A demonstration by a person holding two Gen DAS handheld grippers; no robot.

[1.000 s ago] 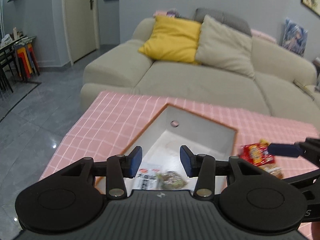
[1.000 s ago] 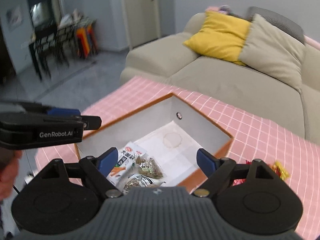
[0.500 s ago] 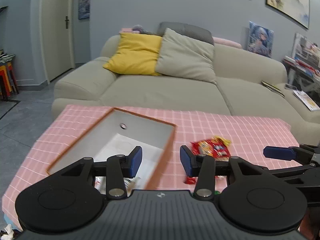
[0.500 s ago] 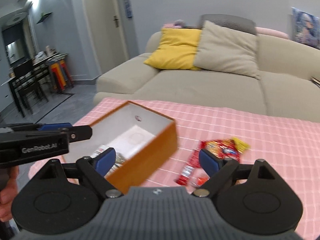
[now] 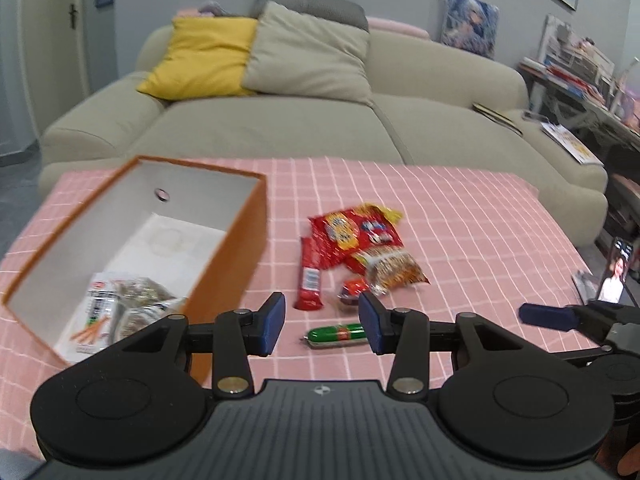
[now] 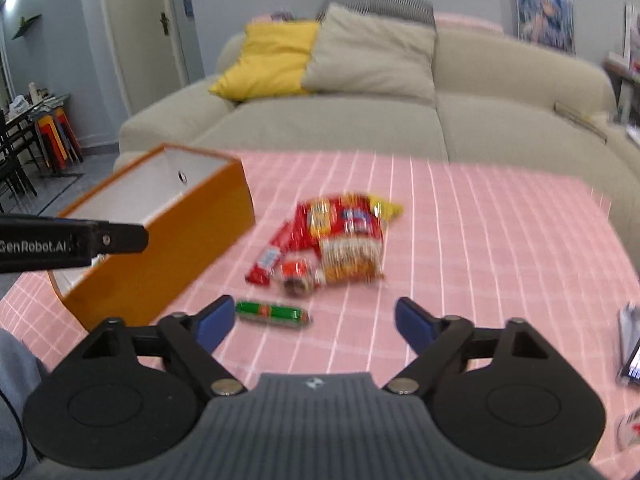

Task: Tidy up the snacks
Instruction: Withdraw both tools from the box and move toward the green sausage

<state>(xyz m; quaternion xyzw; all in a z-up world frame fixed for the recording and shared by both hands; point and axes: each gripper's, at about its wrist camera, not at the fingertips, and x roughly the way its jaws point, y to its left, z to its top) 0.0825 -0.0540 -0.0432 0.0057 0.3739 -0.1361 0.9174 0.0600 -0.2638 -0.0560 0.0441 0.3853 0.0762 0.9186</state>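
An orange box [image 5: 240, 248] with a white inside stands on the left of the pink checked table; it also shows in the right wrist view [image 6: 168, 252]. Snack packets [image 5: 124, 304] lie in its near end. Loose snacks lie to its right: a red bag [image 5: 352, 232], a red bar [image 5: 310, 276], a clear bag of orange snacks [image 5: 390, 268], a small red packet [image 5: 352, 290] and a green sausage [image 5: 338, 334]. The green sausage [image 6: 272, 314] lies just ahead of my right gripper [image 6: 314, 322]. My left gripper [image 5: 322, 322] is open and empty above the sausage. My right gripper is open wide and empty.
The pink checked tablecloth [image 5: 460, 220] covers the table. A beige sofa [image 5: 304, 120] with yellow and beige cushions stands behind the table. A phone [image 5: 616, 276] stands at the table's right edge. Chairs and stools [image 6: 36, 140] stand far left.
Both grippers have swung right, from above the orange box toward the loose snacks. The box now sits at the left of both views. Both grippers stay open and empty.
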